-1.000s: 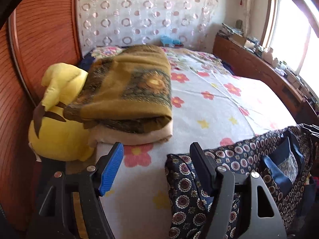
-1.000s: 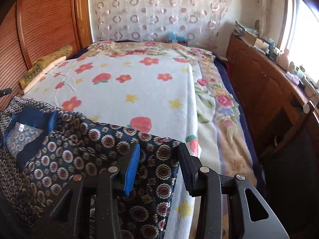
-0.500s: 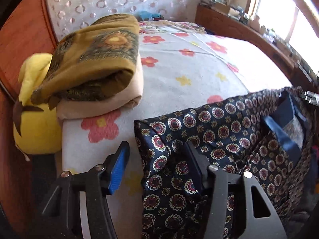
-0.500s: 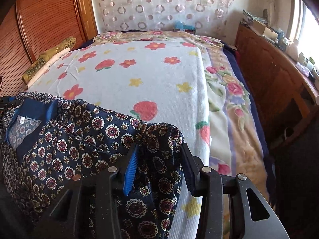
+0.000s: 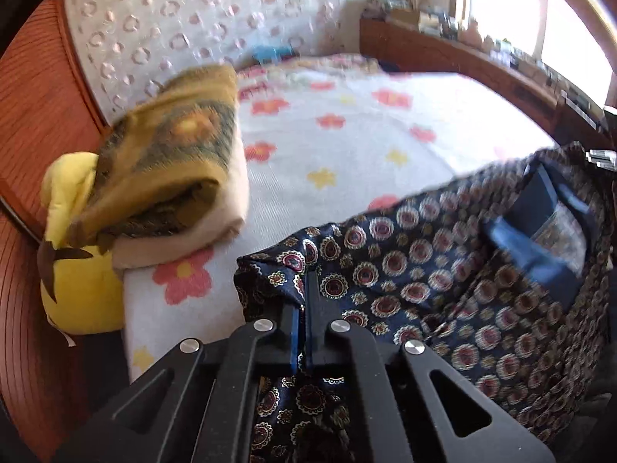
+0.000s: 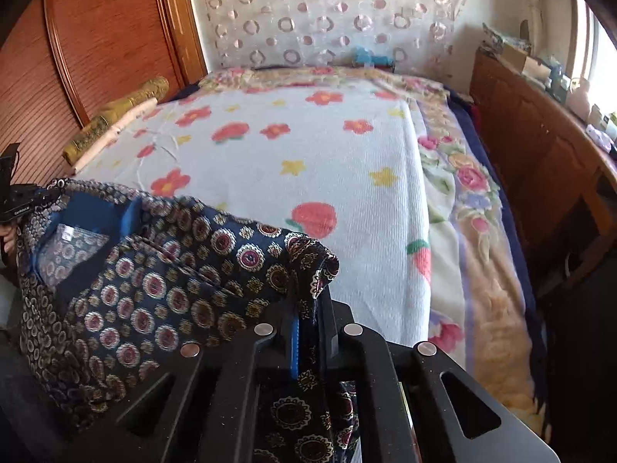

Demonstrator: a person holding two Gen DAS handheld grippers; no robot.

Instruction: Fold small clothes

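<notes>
A flower-print bedspread (image 6: 308, 162) covers the bed beside a wooden wardrobe (image 6: 108, 38). The left tool (image 5: 300, 308) and right tool (image 6: 308, 308) each clench a corner of the navy medallion-print shirt (image 6: 154, 270); its white label (image 6: 66, 234) is unreadable.

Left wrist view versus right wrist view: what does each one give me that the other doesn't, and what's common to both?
Only the left wrist view shows the yellow plush toy against the wooden wall, and the left gripper pinching one corner of the patterned garment.

Only the right wrist view shows the floral quilt edge along the bed's far side, and the right gripper pinching the other corner.

Both show the garment, the folded olive blanket and the flowered bedspread.
</notes>
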